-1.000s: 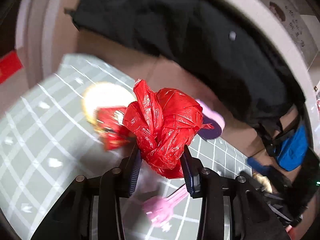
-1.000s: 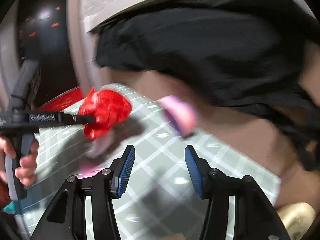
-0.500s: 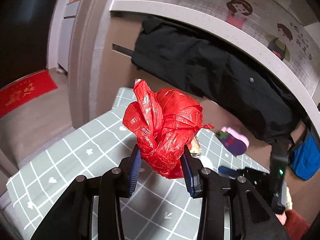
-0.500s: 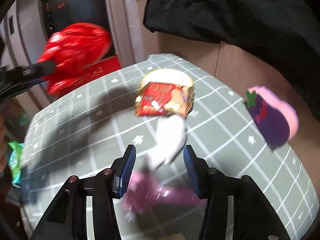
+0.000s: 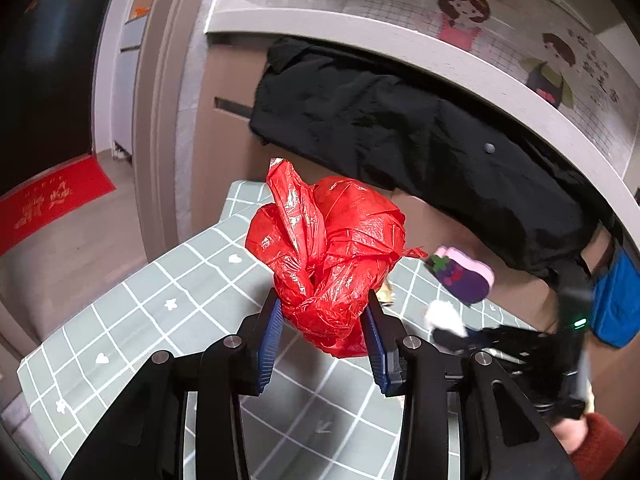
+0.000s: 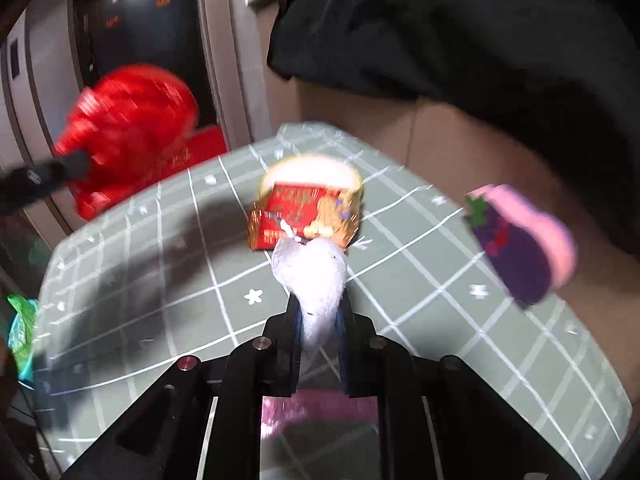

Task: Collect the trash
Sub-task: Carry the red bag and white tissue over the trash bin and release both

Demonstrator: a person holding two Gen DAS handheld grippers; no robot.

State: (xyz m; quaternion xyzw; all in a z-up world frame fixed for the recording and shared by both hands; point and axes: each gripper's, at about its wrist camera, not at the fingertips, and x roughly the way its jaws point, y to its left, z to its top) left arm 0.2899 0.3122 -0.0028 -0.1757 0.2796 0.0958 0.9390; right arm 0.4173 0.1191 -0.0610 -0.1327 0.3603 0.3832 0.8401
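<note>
Trash is what I am gathering here, and the red plastic bag (image 5: 326,264) meant to take it sits bunched up between my left fingers (image 5: 269,332), which are closed on its lower part and hold it clear above the desk (image 5: 168,280). The bag looks knotted or scrunched shut at the top; I cannot see a mouth to drop anything into.

Moving rightward, a red snack wrapper (image 6: 306,216) lies on the desk against a pale round thing I cannot name, and a purple and pink eggplant-shaped toy (image 6: 520,240) rests near the far edge.

In my right gripper (image 6: 320,320) the jaws are closing, with a white crumpled tissue (image 6: 312,276) between them; its narrow tail is already caught between the blue pads while the fuller end sticks out in front. A pink item (image 6: 320,408) lies under the gripper, too blurred to name.

So I judge the step in hand to be picking up the tissue, with the wrapper still to be collected. Next I would need to finish the pinch, lift the tissue, and bring it over to the bag. That calls for the bag to be opened somehow, or the tissue tucked into a fold, since soft paper may slip from a light hold.
</note>
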